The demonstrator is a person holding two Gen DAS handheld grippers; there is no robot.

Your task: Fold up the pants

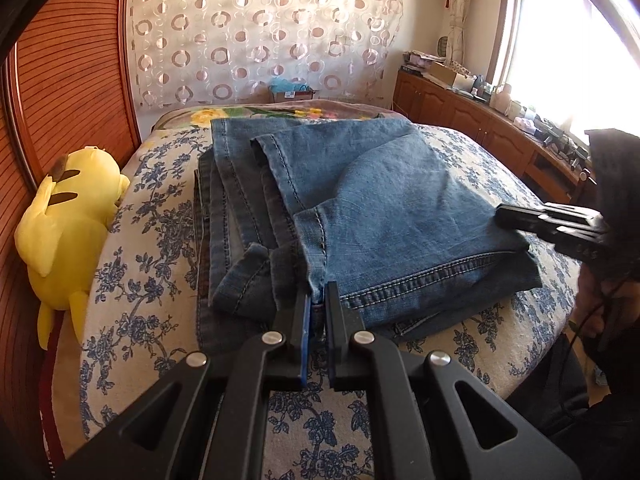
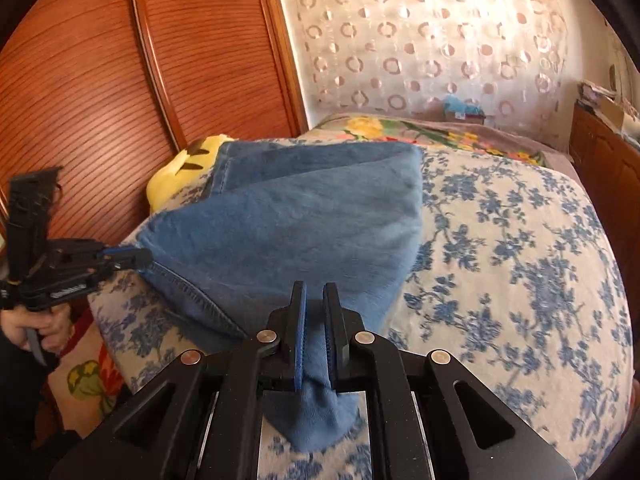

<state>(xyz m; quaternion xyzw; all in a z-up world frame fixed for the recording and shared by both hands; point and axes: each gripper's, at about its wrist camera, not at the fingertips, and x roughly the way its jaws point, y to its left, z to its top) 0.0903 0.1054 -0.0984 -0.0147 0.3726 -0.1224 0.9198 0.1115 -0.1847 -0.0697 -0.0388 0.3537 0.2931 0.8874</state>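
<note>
Blue denim pants [image 1: 372, 204] lie folded in layers on the bed; they also show in the right wrist view [image 2: 288, 232]. My left gripper [image 1: 318, 294] is shut on the near hem corner of the top layer. It also shows at the left of the right wrist view [image 2: 134, 258], pinching the fabric edge. My right gripper [image 2: 315, 300] is shut on the other near corner, with a fold of denim bunched between its fingers. It shows at the right of the left wrist view [image 1: 504, 214], at the pants' right edge.
The bed [image 1: 152, 264] has a blue floral cover. A yellow plush toy [image 1: 68, 220] lies along its left side by a wooden headboard [image 1: 60, 92]. A wooden cabinet [image 1: 472, 120] with clutter stands under the window at right. A patterned curtain [image 1: 260, 32] hangs behind.
</note>
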